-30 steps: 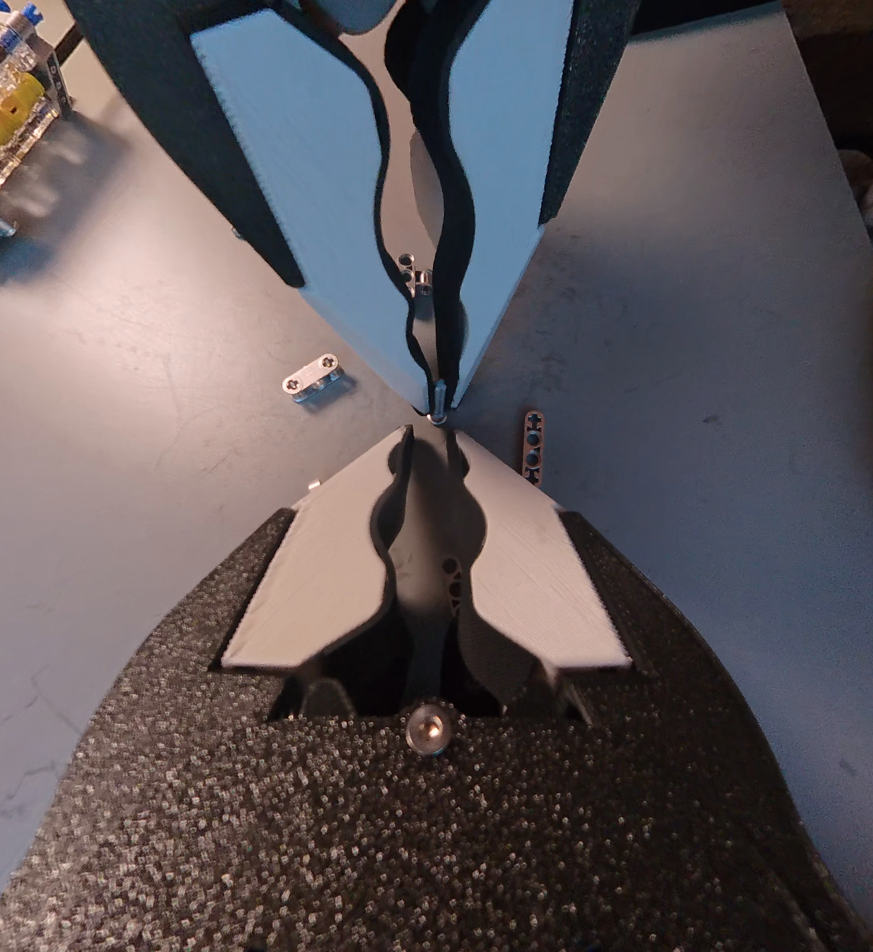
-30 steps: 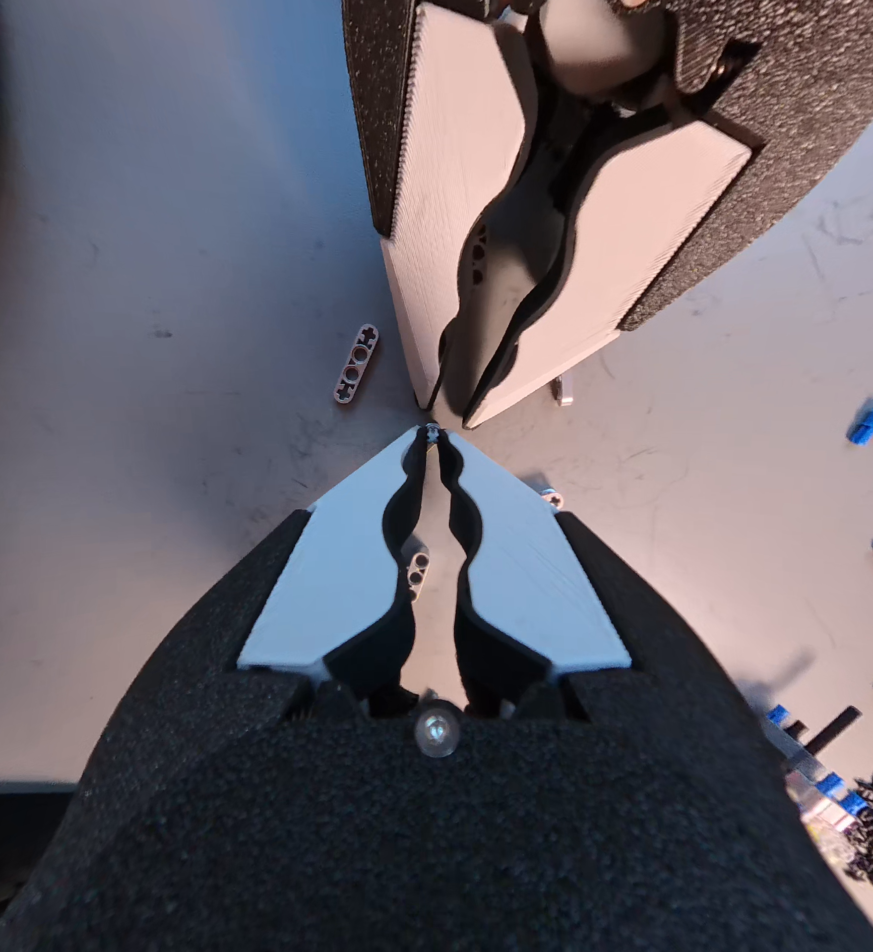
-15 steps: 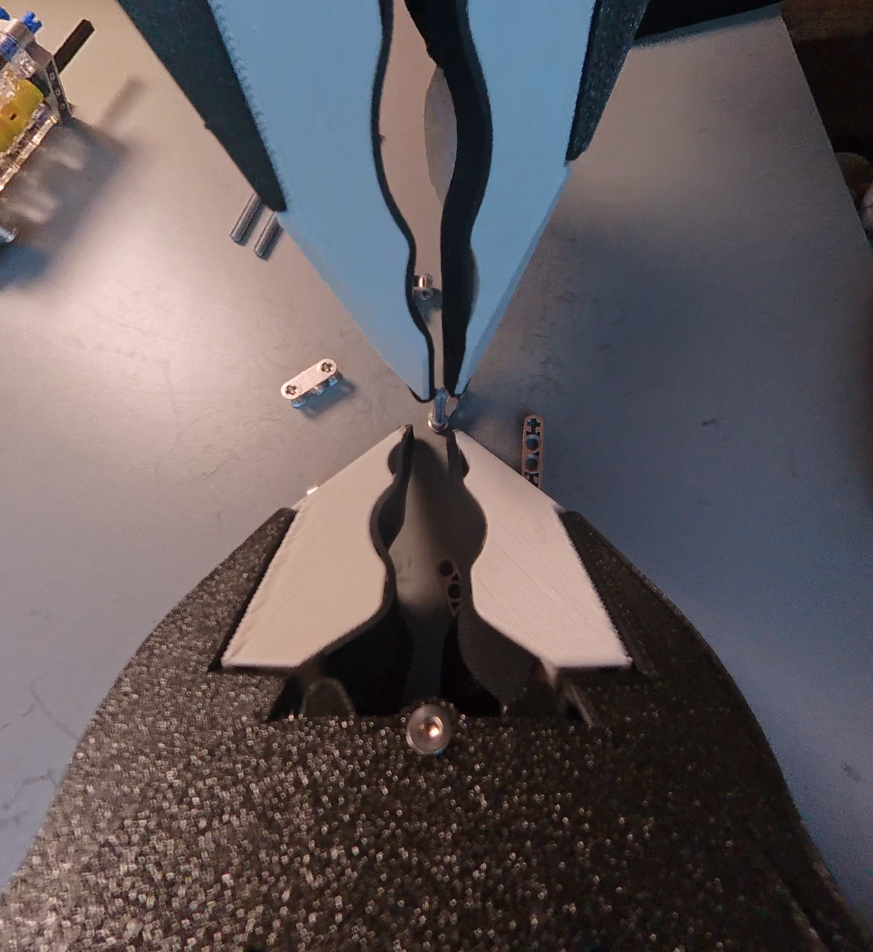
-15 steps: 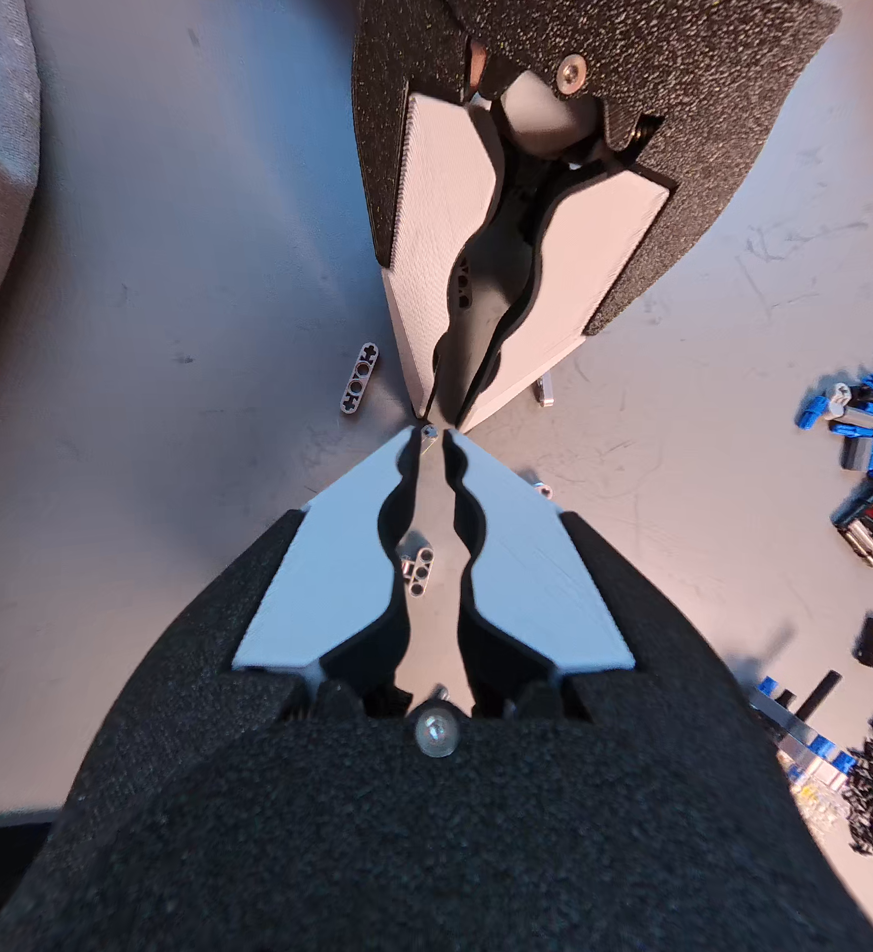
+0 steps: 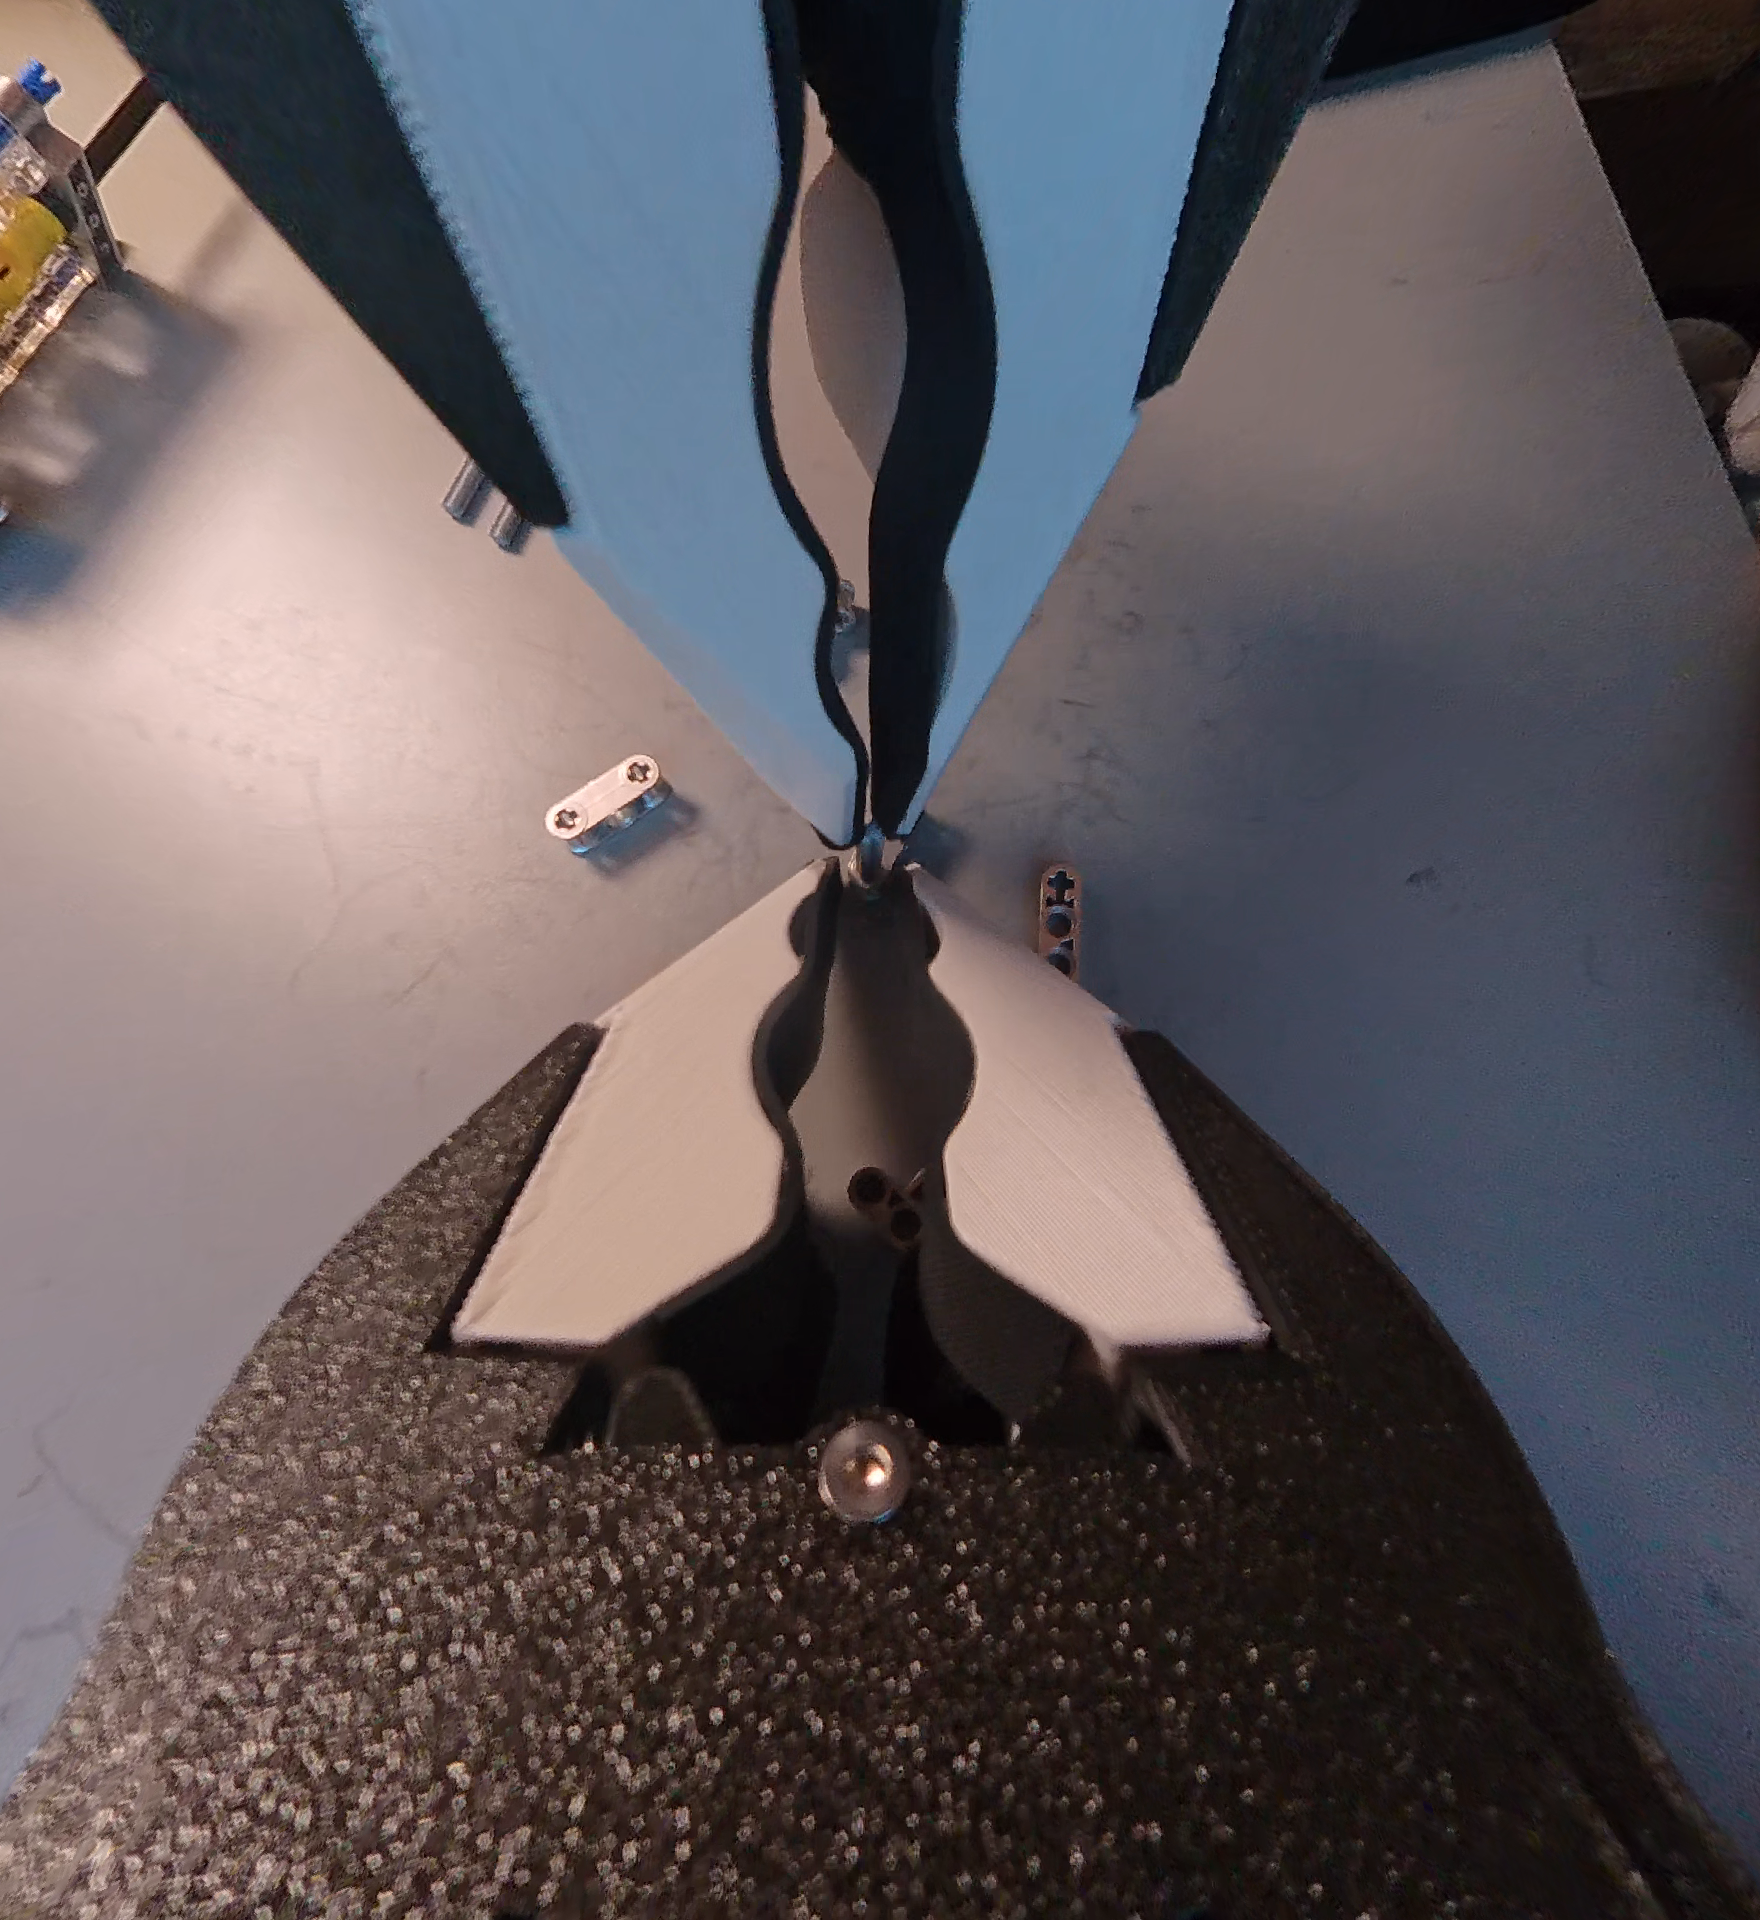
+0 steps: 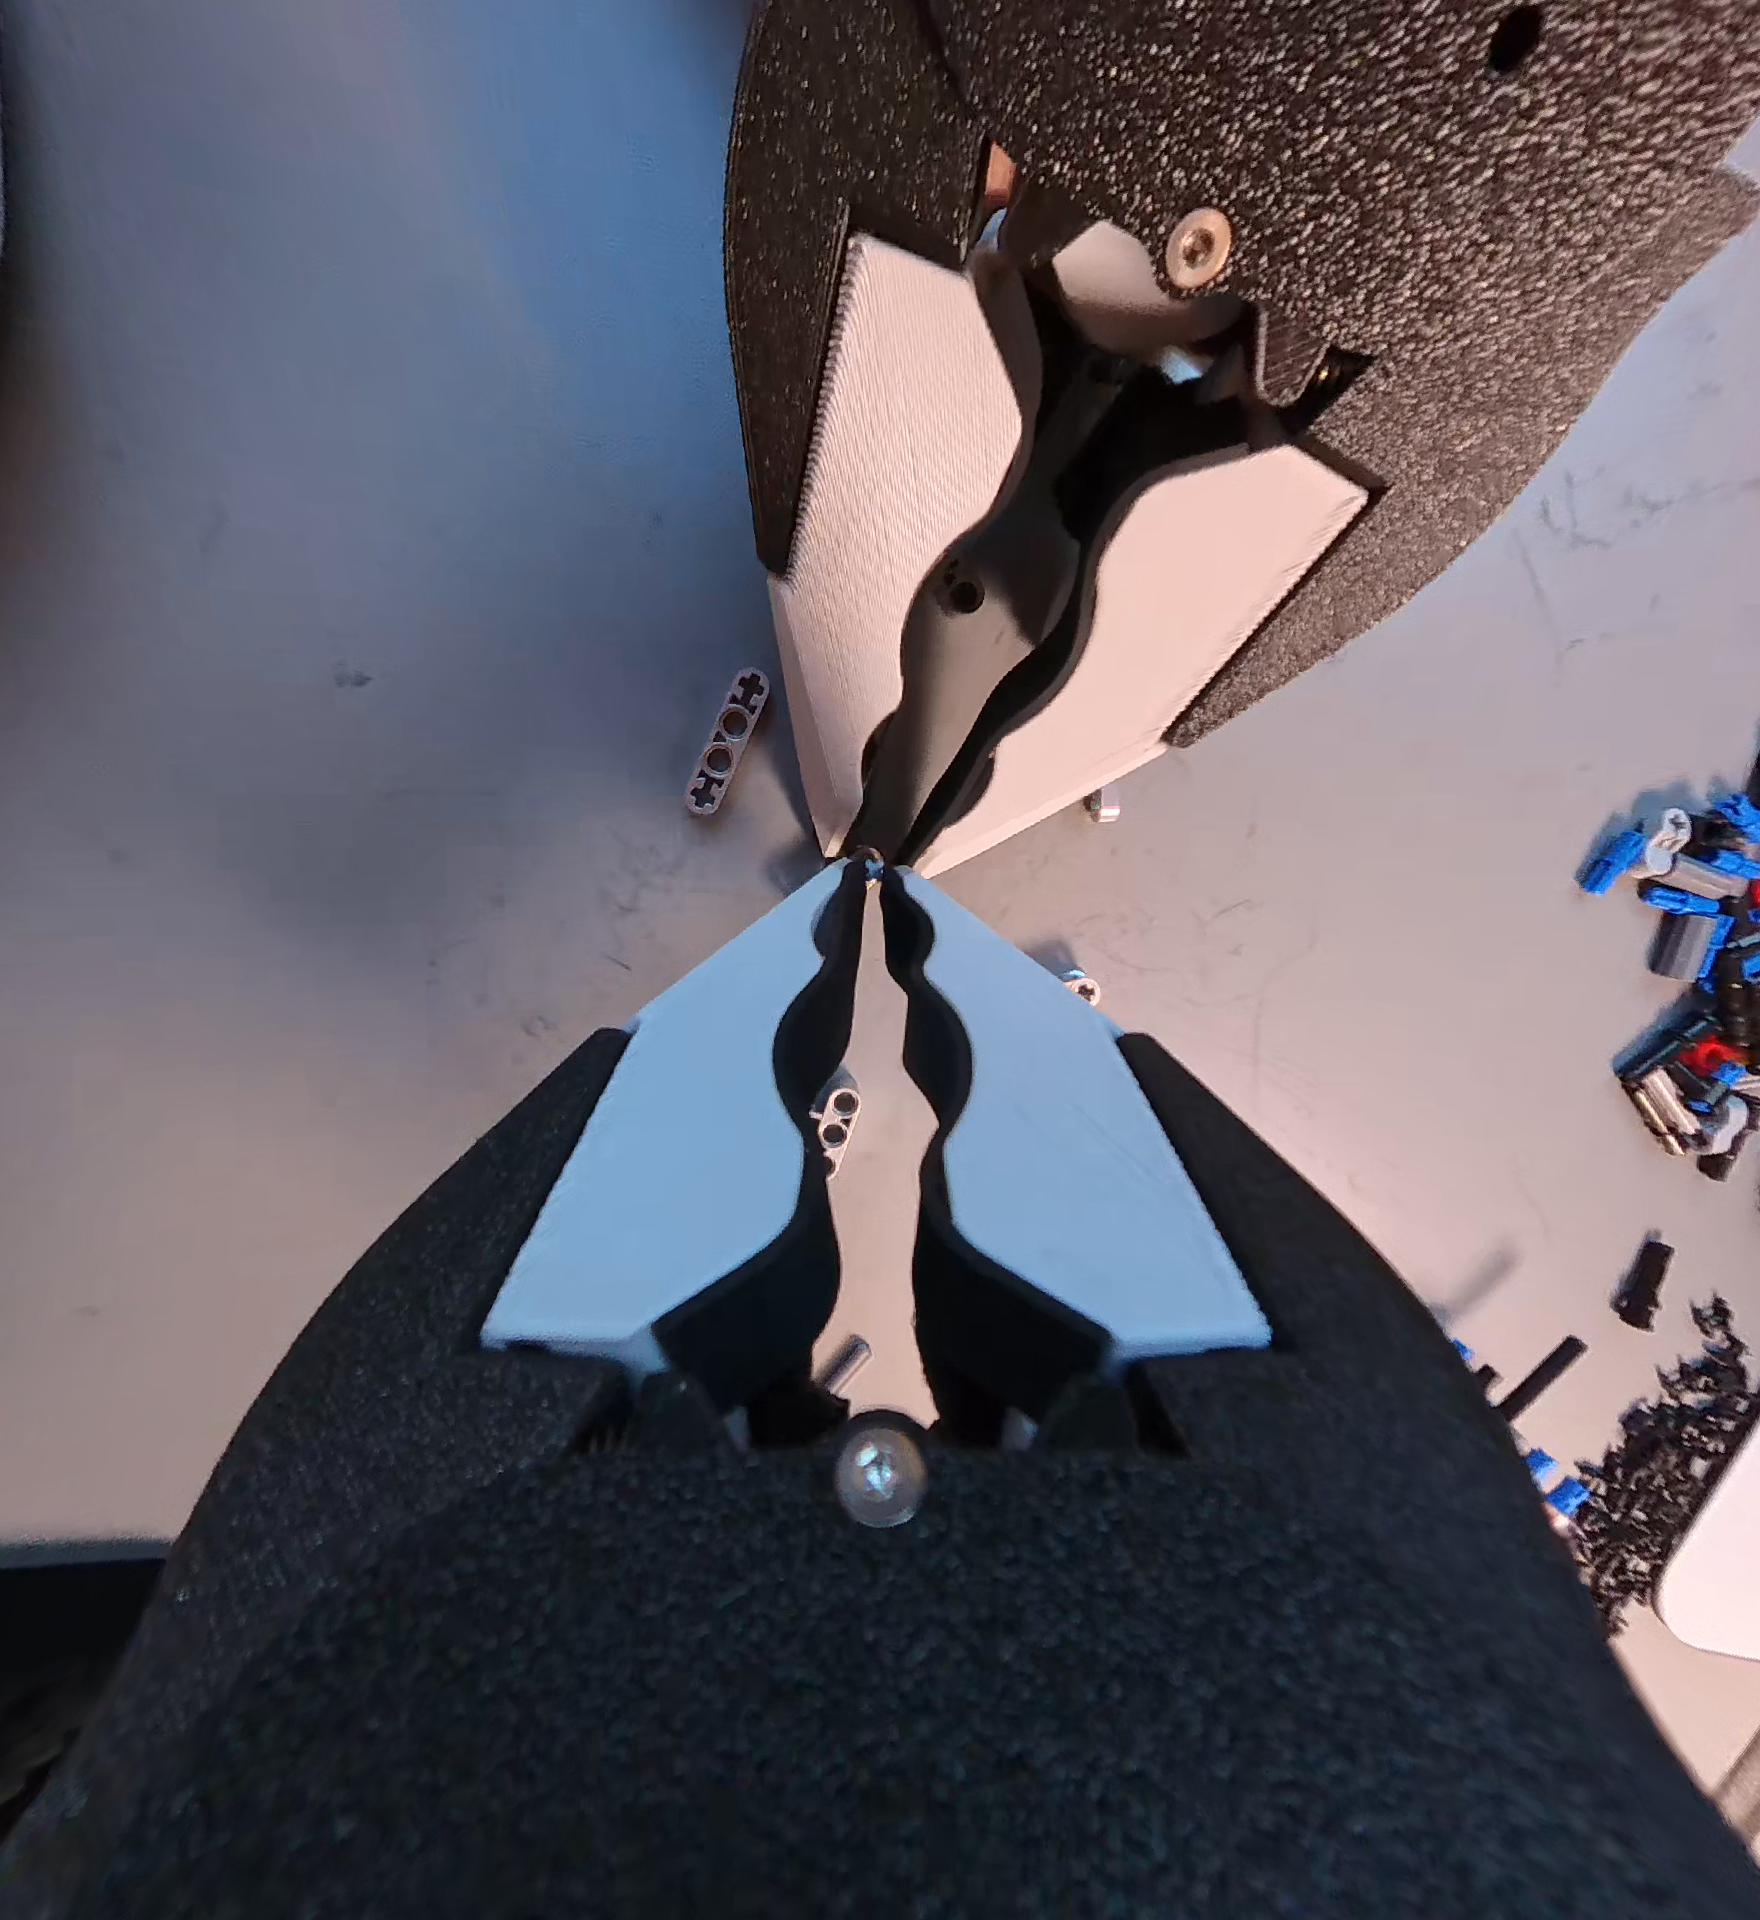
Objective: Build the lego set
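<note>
Grey table (image 5: 232,727) (blue-red parts pile (image 6: 1728,945))

A matt grey table top (image 5: 232,790), scuffed and faintly scratched, carries small plastic building parts. The left gripper (image 5: 871,868) and right gripper (image 6: 868,868) share the same make: coarse, speckled black shells like rough printed plastic, pale fingers (image 5: 668,1143) with fine ribbed layer lines, and dark, matt, rubbery-looking inner pads. A shiny metal screw head (image 5: 860,1481) sits in the left shell. A light grey plastic beam (image 5: 611,816) has a smooth, slight sheen; a thin grey holed beam (image 6: 727,743) looks matt. The loose pile of blue, black and red pieces (image 6: 1728,945) looks like glossy plastic.
</note>
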